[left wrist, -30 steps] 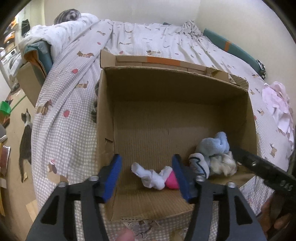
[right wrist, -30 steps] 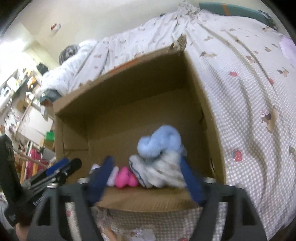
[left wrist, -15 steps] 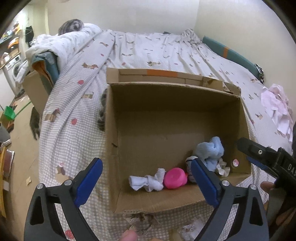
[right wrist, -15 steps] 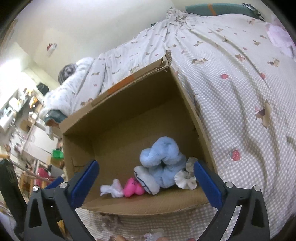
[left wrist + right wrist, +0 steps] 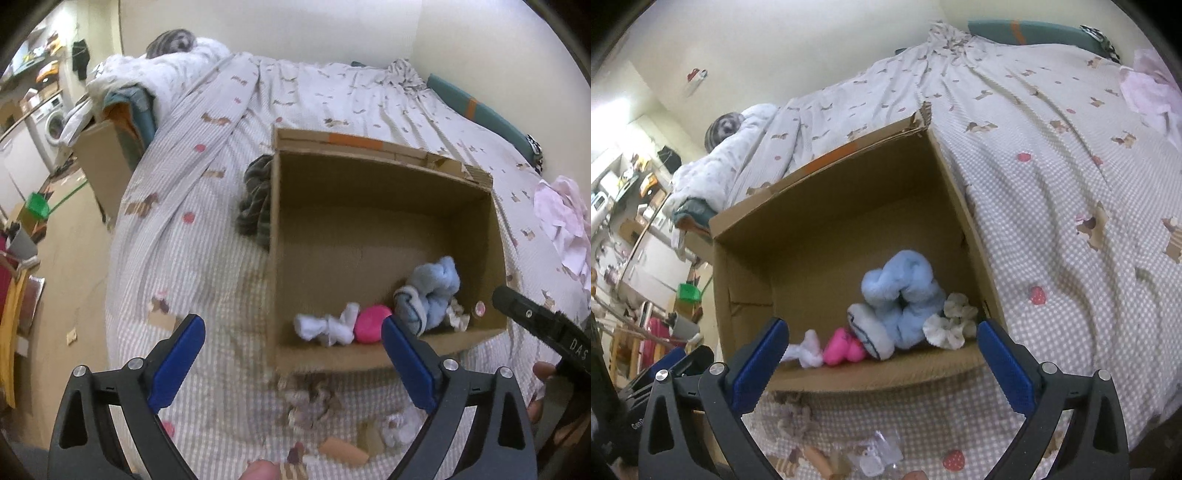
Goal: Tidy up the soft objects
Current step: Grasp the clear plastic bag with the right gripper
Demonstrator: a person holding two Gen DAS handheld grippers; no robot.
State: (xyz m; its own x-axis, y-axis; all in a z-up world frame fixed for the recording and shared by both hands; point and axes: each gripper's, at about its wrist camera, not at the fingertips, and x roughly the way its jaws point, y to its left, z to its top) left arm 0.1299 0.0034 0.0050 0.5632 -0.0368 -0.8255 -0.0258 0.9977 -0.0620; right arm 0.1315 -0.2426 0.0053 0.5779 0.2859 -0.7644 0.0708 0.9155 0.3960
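— Left gripper?
— Held above the near edge of the open brown cardboard box, blue-padded jaws spread wide, nothing between the pads.
— Right gripper?
— Spread just as wide, empty too, over the same near edge of the box.
— Still widening?
— Opened further within the last second, both of them, then held level; nothing pinched at this moment.
— And the soft things?
— Lying in a row along the near wall inside the box. Knotted white cloth bundle at the left end, touching the bright pink rounded soft toy. Beside that, a white sock with a dark stripe, pressed against the fluffy light-blue rolled towel. Cream crinkled fabric flower piece tucked in the right corner.
— Outside the box?
— Dark striped garment bunched against the left wall, on the checked bedspread printed with dogs and strawberries. Pale pink cloth well apart, far right.
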